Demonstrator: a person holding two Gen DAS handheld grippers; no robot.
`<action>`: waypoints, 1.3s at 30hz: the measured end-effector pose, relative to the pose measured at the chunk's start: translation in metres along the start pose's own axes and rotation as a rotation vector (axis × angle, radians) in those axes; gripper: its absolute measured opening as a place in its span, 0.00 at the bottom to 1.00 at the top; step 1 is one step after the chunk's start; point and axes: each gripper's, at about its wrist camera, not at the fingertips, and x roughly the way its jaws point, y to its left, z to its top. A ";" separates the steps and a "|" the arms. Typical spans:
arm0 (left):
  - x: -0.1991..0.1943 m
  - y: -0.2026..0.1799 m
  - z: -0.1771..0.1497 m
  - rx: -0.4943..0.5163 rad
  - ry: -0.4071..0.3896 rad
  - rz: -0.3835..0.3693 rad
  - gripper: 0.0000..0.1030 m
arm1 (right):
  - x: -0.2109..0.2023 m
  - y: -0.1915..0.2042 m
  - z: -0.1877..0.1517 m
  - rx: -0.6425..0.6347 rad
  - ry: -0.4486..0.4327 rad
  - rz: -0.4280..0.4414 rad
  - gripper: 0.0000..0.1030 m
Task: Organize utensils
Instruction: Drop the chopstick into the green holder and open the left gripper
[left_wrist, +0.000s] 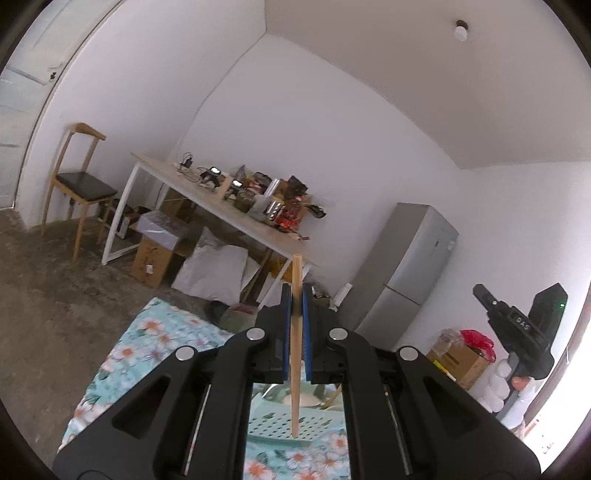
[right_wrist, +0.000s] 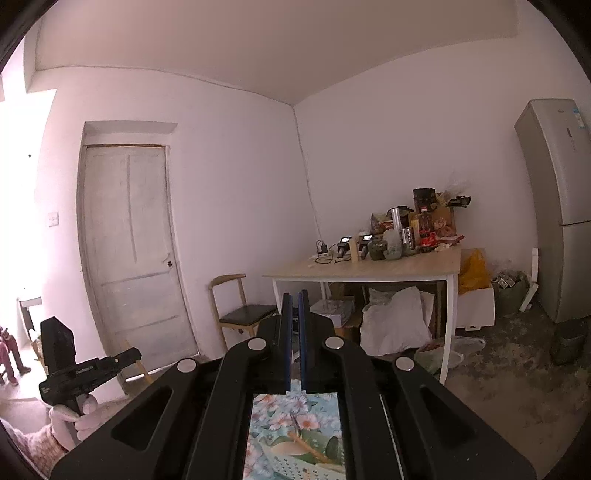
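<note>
In the left wrist view, the left gripper (left_wrist: 295, 295) stood at the centre with a chopstick (left_wrist: 295, 332) upright between its closed jaws, and a perforated basket (left_wrist: 280, 424) lay below it at six o'clock on the tablecloth (left_wrist: 147, 332). A cluttered table (left_wrist: 207, 192) stood beyond at eleven o'clock, with a chair (left_wrist: 77, 177) to its left at nine o'clock and boxes (left_wrist: 155, 254) beneath it. The fridge (left_wrist: 406, 266) stood at three o'clock, and the right gripper (left_wrist: 517, 325) rose further right.
</note>
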 end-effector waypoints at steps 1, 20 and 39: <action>0.003 -0.003 0.000 -0.001 -0.001 -0.006 0.05 | -0.001 -0.003 0.001 0.008 0.000 0.001 0.03; 0.123 -0.062 -0.008 0.138 -0.013 -0.033 0.05 | -0.038 -0.014 -0.081 0.052 0.116 -0.068 0.03; 0.153 -0.052 -0.059 0.199 0.092 0.070 0.56 | -0.043 -0.042 -0.131 0.138 0.219 -0.126 0.03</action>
